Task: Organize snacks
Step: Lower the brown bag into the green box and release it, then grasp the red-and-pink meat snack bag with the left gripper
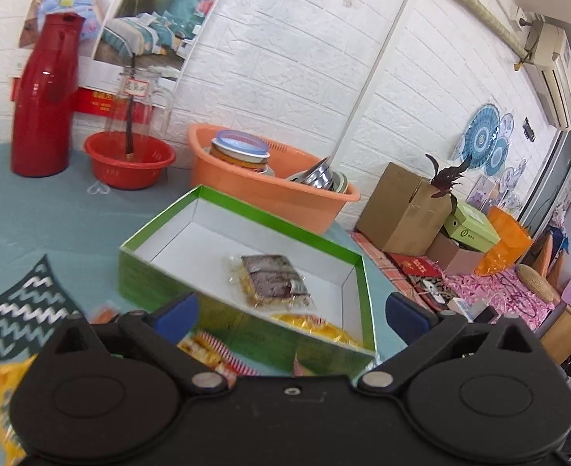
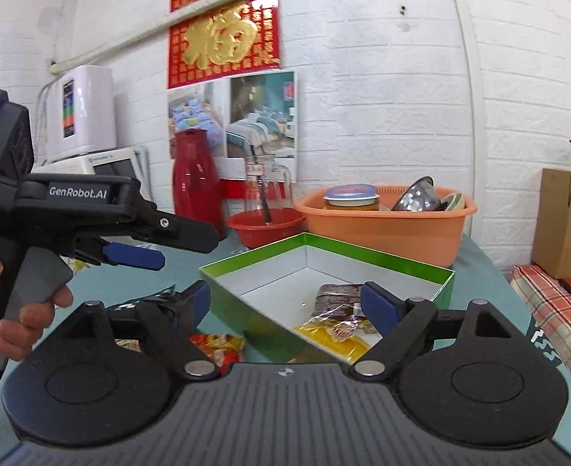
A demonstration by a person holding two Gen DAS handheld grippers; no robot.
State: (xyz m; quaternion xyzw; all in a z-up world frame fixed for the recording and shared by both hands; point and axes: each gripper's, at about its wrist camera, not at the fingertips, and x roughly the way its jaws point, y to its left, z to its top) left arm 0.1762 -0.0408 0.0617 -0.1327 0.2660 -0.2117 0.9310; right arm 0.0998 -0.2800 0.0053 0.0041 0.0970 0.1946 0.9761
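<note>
Glossy cardboard box, crinkly clear-plastic snack wrapper.

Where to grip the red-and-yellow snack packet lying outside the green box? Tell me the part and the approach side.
Likely best from above, with the right tool, open. The red-and-yellow snack packet lies flat on the table against the green box, so that wall blocks a side approach. Close across its narrow width near the edge away from the box; much of it is hidden.

- Bright, even indoor light in both views; shadows are soft and faint.
- Strong fisheye bending: the white brick wall curves, and the corners go dark.
- Glare spots on the red thermos.
- Slight motion blur on the snack packets in the green box.
</note>
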